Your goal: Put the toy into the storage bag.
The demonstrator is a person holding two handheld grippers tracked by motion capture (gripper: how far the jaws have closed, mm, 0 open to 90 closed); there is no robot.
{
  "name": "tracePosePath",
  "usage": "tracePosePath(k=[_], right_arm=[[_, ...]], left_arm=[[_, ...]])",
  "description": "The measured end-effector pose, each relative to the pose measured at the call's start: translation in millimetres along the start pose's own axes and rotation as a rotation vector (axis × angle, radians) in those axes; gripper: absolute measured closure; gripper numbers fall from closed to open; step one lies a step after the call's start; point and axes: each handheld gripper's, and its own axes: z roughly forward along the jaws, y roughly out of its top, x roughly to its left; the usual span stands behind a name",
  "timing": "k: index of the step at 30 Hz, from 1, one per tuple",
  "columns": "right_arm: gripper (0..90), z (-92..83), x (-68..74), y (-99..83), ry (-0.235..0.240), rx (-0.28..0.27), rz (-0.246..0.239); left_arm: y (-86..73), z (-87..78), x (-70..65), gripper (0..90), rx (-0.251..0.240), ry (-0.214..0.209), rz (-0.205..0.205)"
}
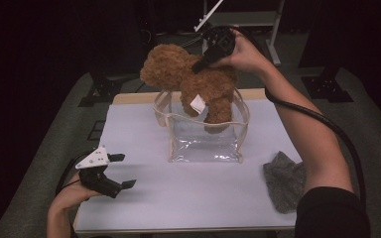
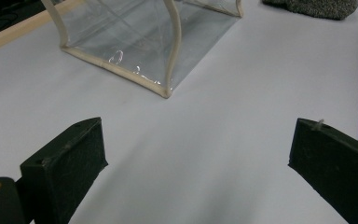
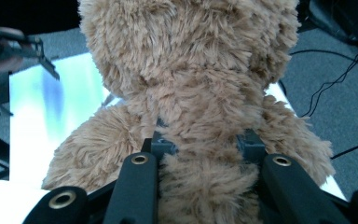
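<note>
Teddy bear (image 1: 191, 82), brown and shaggy, hangs in the upper middle of the high view, its legs dipping into the open mouth of the clear bag (image 1: 206, 136) just beneath it. It is most likely held over the opening so it can go in feet first.

Starting at the lower left of that view, the left gripper (image 1: 120, 171) rests low over the white table (image 1: 188, 198), its jaws spread wide with nothing between them. In the left gripper view its two black pads (image 2: 70, 163) frame bare tabletop, with the bag's corner in the upper left. It looks parked there, clear of the work, perhaps ready to steady the bag.

At centre the bag stands upright: soft see-through plastic with cream piping along its edges and rim, boxy in shape, its mouth gaping wide enough to take the toy.

Above it, upper right of centre, the right gripper (image 1: 203, 62) is clamped on the bear's back. The right gripper view shows its jaws sunk into the thick fur at either side of the body, squeezing the plush inward.

At the lower right edge of the table lies a grey knitted cloth (image 1: 284, 181), crumpled and nubbly, well apart from the bag.
</note>
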Motion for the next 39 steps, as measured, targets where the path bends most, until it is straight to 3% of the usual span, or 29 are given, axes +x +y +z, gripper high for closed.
tracePosePath(k=[21, 33, 39], right_arm=[[67.3, 39.7, 0.7, -69.7, 0.037, 0.110, 0.039], [66.6, 75.3, 2.5, -91.4, 0.032, 0.233, 0.040], [54.1, 77.0, 5.3, -88.4, 0.020, 0.223, 0.030]], left_arm=[[1.8, 2.7, -2.7, 3.0, 0.009, -0.012, 0.007], [1.4, 3.5, -2.8, 3.0, 0.012, -0.012, 0.008], [2.0, 4.1, -3.1, 3.0, 0.014, -0.015, 0.012]])
